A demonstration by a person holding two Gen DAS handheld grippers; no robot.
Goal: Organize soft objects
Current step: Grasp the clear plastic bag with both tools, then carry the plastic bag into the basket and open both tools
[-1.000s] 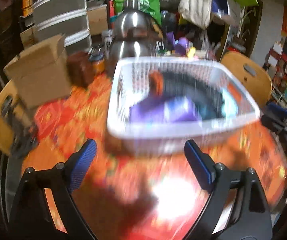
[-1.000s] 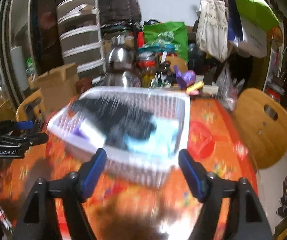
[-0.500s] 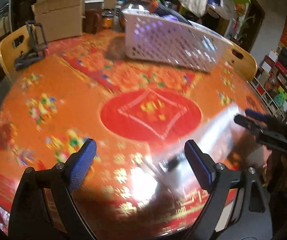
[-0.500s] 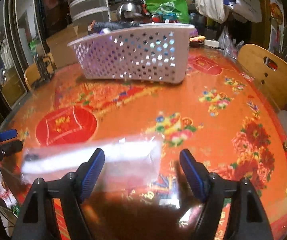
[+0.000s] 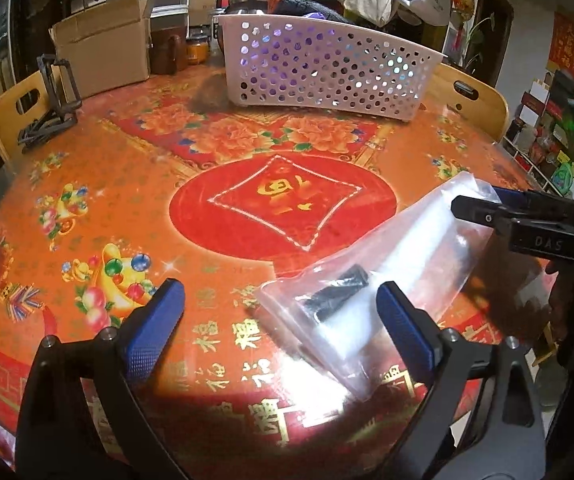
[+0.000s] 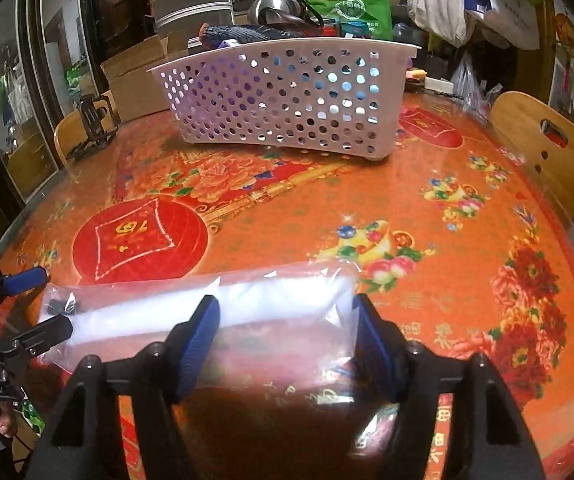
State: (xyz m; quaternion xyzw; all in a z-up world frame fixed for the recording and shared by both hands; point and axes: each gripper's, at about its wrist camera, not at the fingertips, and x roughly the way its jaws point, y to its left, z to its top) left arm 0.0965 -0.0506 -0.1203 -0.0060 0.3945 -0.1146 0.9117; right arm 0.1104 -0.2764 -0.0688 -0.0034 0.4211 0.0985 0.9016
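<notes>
Both grippers have dropped from above the white basket point(image 5: 329, 66) to low over the near part of the table point(image 5: 87, 184); the basket now stands far off. A clear plastic bag point(image 6: 223, 312) has come into view at the near edge. Left gripper point(image 5: 279, 320) jaws have just been opening, bag end between them. Right gripper point(image 6: 287, 336) jaws have just been closing about the bag's other end.

I see a cluttered home dining room: festive tablecloth point(image 5: 135, 184) under my grippers, wooden chairs point(image 6: 543, 160), hanging tote bags point(image 6: 439, 0) ahead.
</notes>
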